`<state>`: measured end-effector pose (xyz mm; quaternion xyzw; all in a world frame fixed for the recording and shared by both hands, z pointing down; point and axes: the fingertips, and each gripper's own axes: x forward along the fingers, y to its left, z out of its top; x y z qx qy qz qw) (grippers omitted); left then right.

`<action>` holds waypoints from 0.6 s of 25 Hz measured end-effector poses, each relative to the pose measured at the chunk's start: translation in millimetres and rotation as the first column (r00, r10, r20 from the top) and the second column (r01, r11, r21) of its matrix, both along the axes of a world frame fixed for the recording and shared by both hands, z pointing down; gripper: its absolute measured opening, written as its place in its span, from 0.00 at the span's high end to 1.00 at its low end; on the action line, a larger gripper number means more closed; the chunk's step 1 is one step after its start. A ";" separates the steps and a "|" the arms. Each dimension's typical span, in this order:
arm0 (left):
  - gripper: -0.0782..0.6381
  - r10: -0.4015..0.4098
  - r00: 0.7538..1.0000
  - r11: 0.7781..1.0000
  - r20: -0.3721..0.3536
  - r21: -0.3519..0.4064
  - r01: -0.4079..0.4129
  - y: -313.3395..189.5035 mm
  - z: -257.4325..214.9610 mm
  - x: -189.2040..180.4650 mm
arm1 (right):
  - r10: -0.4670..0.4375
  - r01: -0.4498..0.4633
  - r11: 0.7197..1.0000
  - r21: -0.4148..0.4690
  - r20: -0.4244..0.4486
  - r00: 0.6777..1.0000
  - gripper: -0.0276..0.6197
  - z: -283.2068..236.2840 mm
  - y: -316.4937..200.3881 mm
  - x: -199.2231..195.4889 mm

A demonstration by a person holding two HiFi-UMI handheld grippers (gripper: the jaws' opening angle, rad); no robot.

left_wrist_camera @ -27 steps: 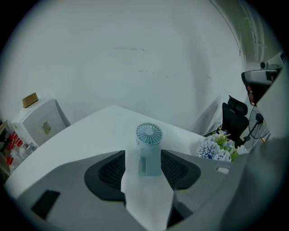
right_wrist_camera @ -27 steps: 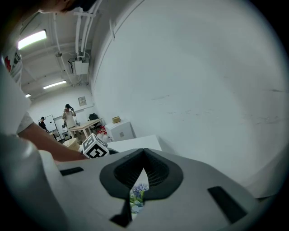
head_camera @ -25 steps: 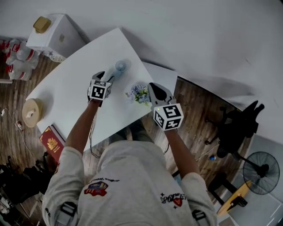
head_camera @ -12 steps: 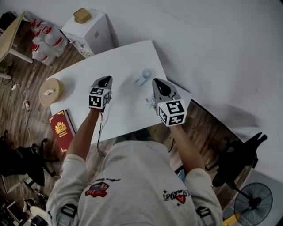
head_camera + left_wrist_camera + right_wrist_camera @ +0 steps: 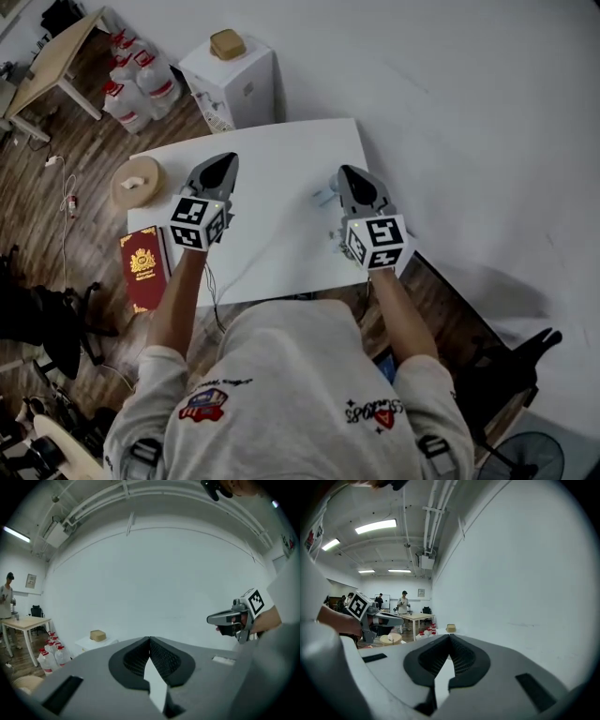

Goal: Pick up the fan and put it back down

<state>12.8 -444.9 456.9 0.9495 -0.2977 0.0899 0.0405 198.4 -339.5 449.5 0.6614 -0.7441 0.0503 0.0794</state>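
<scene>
The small pale blue hand fan (image 5: 322,197) lies on the white table (image 5: 272,169), partly hidden behind my right gripper. Both grippers are held up well above the tabletop and point roughly level at the white wall. My left gripper (image 5: 225,157) is left of the fan and well apart from it; in the left gripper view (image 5: 150,638) its jaws meet with nothing between them. My right gripper (image 5: 349,171) hangs over the fan's near side; in the right gripper view (image 5: 450,635) its jaws are also closed and empty.
A red book (image 5: 142,265) and a round tan disc (image 5: 138,180) lie at the table's left end. A bunch of flowers (image 5: 336,234) peeks out beside the right gripper. Behind stand a white box (image 5: 230,80), water bottles (image 5: 141,80) and a wooden table (image 5: 56,56).
Both grippers have risen from the tabletop and now point level. The left gripper has come away from the fan and closed. The fan stays lying on the table.
</scene>
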 end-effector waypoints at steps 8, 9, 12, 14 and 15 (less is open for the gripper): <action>0.88 -0.036 0.997 0.998 -0.064 0.042 0.039 11.6 -37.2 -13.0 | 0.023 -0.023 0.998 0.059 0.000 1.000 0.97 -22.9 7.4 7.4; 0.88 -0.038 0.997 0.998 -0.064 0.041 0.041 13.8 -36.8 -14.2 | 0.019 -0.019 0.998 0.059 0.002 1.000 0.97 -23.0 8.7 5.9; 0.88 -0.038 0.997 0.998 -0.067 0.042 0.041 18.4 -35.8 -14.7 | 0.009 -0.010 0.998 0.058 0.013 1.000 0.97 -20.5 11.3 4.0; 0.88 -0.036 0.997 0.998 -0.071 0.040 0.039 20.6 -35.6 -13.5 | 0.012 -0.013 0.998 0.057 0.015 1.000 0.97 -18.3 13.2 5.3; 0.88 -0.034 0.997 0.999 -0.072 0.040 0.037 21.9 -35.9 -13.4 | 0.015 -0.016 0.998 0.057 0.015 1.000 0.97 -17.6 14.4 5.7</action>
